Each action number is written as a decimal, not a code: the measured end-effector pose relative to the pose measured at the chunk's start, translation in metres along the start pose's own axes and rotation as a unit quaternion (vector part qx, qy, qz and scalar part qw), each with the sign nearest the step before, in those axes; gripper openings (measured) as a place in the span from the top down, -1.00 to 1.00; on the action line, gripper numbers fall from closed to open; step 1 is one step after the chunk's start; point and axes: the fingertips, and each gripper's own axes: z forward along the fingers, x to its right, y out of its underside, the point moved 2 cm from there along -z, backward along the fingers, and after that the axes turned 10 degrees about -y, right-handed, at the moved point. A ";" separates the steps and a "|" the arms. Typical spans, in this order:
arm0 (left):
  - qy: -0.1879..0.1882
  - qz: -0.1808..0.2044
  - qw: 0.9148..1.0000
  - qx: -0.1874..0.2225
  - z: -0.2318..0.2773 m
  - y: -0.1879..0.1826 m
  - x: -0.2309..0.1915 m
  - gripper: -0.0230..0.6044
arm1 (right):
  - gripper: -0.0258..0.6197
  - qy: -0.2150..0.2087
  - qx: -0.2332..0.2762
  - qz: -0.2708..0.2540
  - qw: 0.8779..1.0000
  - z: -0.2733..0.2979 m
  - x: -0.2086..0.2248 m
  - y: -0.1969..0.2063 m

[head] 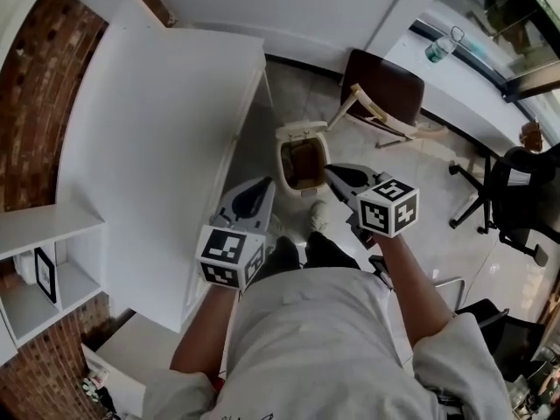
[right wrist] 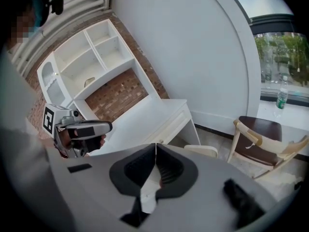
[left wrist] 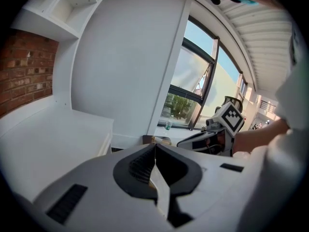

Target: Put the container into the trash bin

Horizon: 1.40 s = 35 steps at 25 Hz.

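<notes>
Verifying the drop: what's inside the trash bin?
Trash bin, lid open: only a brown interior shows, nothing distinct in it. The right gripper covers its near edge, and anything deeper is too small to make out.

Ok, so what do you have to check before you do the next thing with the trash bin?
1. Left tool empty: ok. Its jaws are together with nothing between them.
2. Right tool empty: ok. Its jaws are together with nothing between them.
3. Trash bin open: ok. Its lid is tipped back.
4. Container inside the bin: cannot tell. Only something brown shows inside.
5. Tools off the bin: ok. Neither one touches it.
</notes>
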 end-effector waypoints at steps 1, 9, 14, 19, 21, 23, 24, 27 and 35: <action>0.000 0.000 1.000 0.006 -0.001 -0.005 0.000 0.87 | 0.83 -0.001 0.006 -0.004 1.000 -0.004 -0.003 -0.006; 0.007 0.003 1.000 0.017 -0.011 -0.017 0.010 0.87 | 0.83 -0.014 0.029 -0.037 0.999 -0.021 -0.033 -0.038; -0.007 0.000 1.000 0.018 -0.020 -0.012 0.011 0.87 | 0.83 -0.016 0.029 -0.057 0.998 -0.023 -0.044 -0.044; -0.022 0.008 1.000 0.021 -0.027 -0.013 0.003 0.87 | 0.84 -0.028 0.031 -0.063 0.997 -0.018 -0.050 -0.048; -0.027 0.009 0.999 0.021 -0.029 -0.013 0.000 0.87 | 0.84 -0.031 0.033 -0.064 0.997 -0.016 -0.053 -0.048; -0.031 0.008 0.999 0.023 -0.031 -0.014 -0.003 0.87 | 0.84 -0.036 0.035 -0.064 0.997 -0.015 -0.056 -0.049; -0.033 0.007 0.999 0.025 -0.032 -0.015 -0.004 0.87 | 0.84 -0.039 0.036 -0.063 0.997 -0.015 -0.057 -0.050; -0.036 0.003 0.999 0.028 -0.033 -0.018 -0.005 0.87 | 0.84 -0.051 0.033 -0.065 0.996 -0.012 -0.066 -0.050; -0.041 0.007 0.998 0.039 -0.040 -0.022 -0.004 0.87 | 0.84 -0.050 0.022 -0.109 0.993 -0.007 -0.086 -0.049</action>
